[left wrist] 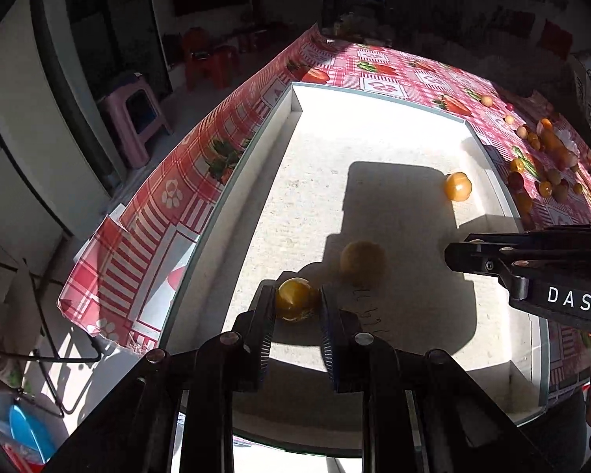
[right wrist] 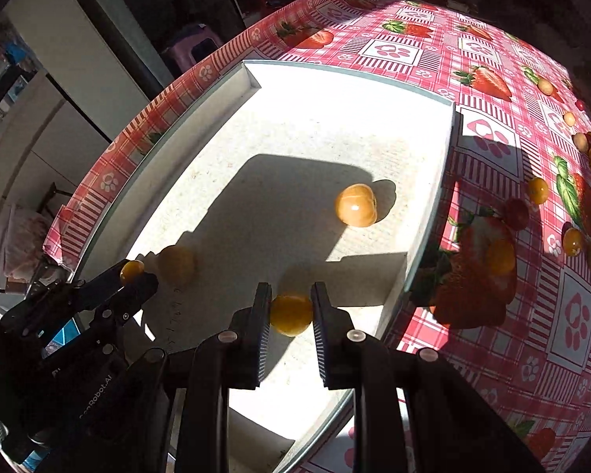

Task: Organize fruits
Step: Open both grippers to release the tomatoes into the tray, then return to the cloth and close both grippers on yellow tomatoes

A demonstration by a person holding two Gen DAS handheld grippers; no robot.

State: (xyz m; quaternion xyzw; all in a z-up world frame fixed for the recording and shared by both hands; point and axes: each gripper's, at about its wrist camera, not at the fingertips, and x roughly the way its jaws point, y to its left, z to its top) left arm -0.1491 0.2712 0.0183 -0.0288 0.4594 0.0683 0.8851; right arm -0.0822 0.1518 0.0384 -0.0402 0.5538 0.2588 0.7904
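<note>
The left gripper [left wrist: 297,300] has its jaws closed on a small round yellow fruit [left wrist: 295,299]; the right gripper [right wrist: 291,311] pinches another yellow fruit [right wrist: 291,314] the same way. Both hang over a shallow white tray [left wrist: 374,149] with low walls and a rough, sunlit floor. At 1 o'clock a smooth orange fruit [right wrist: 355,205] lies there alone. The bench wears a glossy red checked cloth [right wrist: 492,118]; loose fruits [left wrist: 547,161] scatter at 3 o'clock.
</note>
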